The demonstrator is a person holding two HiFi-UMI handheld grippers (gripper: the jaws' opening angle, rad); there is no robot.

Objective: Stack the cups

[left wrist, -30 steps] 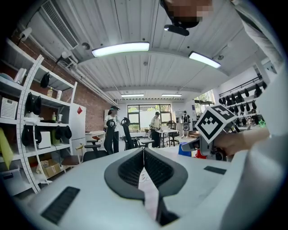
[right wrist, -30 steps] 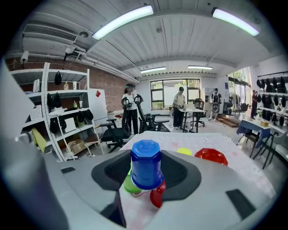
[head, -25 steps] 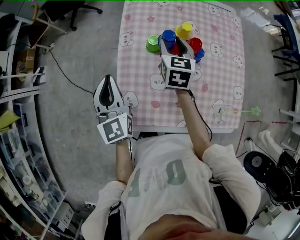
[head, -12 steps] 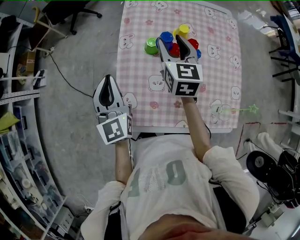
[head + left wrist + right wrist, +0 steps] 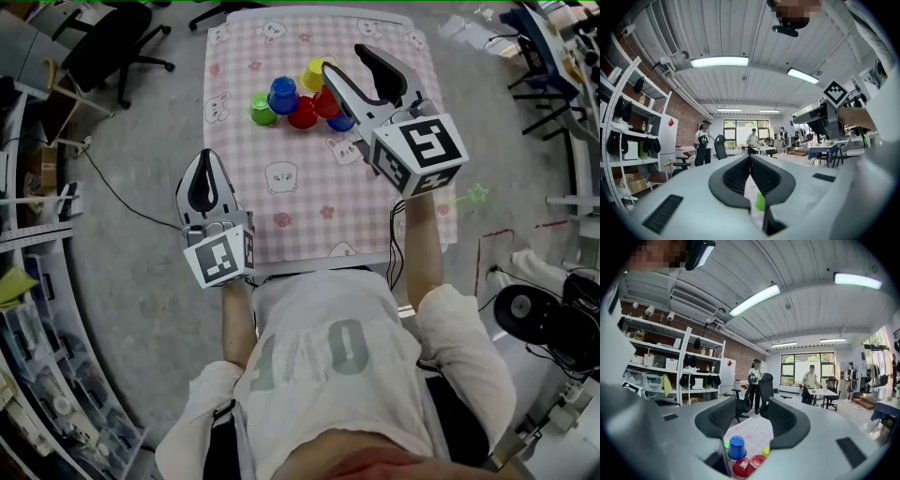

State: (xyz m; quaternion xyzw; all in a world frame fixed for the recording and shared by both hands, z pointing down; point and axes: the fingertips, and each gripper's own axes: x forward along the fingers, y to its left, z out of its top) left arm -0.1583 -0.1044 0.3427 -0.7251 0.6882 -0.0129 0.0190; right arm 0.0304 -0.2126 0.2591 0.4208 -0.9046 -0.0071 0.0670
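Several small cups huddle at the far part of the pink checked table (image 5: 281, 211): a green one (image 5: 262, 110), an upside-down blue one (image 5: 283, 95), two red ones (image 5: 302, 113) (image 5: 326, 101), a yellow one (image 5: 316, 73) and another blue one (image 5: 343, 122), half hidden. My right gripper (image 5: 345, 62) hovers high over the cluster's right side, open and empty. Its own view looks level, with the blue cup (image 5: 736, 447), the red cups (image 5: 740, 468) and the yellow cup (image 5: 766, 452) low between the jaws. My left gripper (image 5: 205, 157) hangs off the table's left edge, shut and empty, and the green cup (image 5: 760, 201) shows through its gap.
An office chair (image 5: 98, 47) and a cable (image 5: 122, 192) are on the floor left of the table. Shelving (image 5: 37, 356) lines the left wall. A green star wand (image 5: 473, 197) lies by the table's right edge. People stand far off in the room (image 5: 755, 376).
My right gripper has lifted away from the cups and swung to the right, with nothing in its jaws. The left gripper has risen a little beside the table.
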